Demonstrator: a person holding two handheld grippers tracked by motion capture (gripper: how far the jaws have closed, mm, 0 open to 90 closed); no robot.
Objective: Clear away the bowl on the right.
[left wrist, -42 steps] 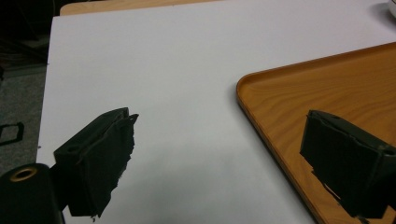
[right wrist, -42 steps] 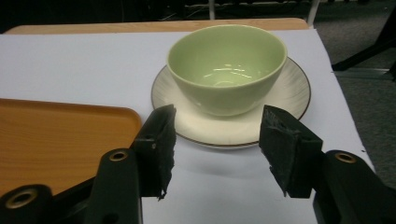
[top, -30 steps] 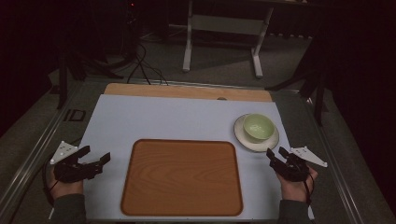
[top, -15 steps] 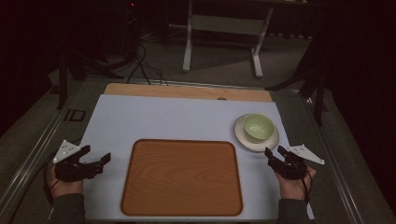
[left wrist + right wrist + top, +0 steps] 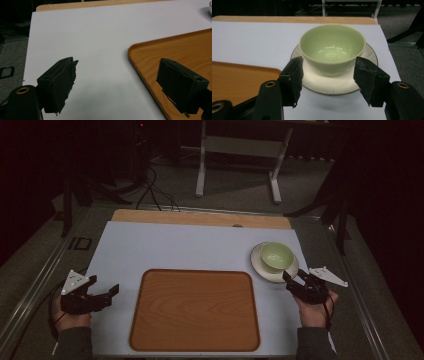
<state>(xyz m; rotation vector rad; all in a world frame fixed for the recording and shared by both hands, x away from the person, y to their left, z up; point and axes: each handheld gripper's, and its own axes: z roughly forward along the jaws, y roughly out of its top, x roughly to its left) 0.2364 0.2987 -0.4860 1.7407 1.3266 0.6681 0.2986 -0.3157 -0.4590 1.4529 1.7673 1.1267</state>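
Right tongs (image 5: pixel 296 283) have moved a little forward in the last second, and now their wide jaws stand just before the bowl (image 5: pixel 276 256) on its saucer (image 5: pixel 290 272), so I judge a grasp is being prepared. Left tongs (image 5: pixel 102 295), also wide and empty, stay left of the tray (image 5: pixel 195 310). Both hover over a white sheet (image 5: pixel 190 245) on the table; beyond it the room is dark, with cables on the floor.

Both grippers are black all over. The left gripper (image 5: pixel 97 296) and right gripper (image 5: pixel 298 284) each carry a grey three-cornered plate on top with small dark dots. Jaw pads look rough and frayed at the edges, brass-ringed screw holes sit at the base, and the sleeves (image 5: pixel 72 344) are grey.
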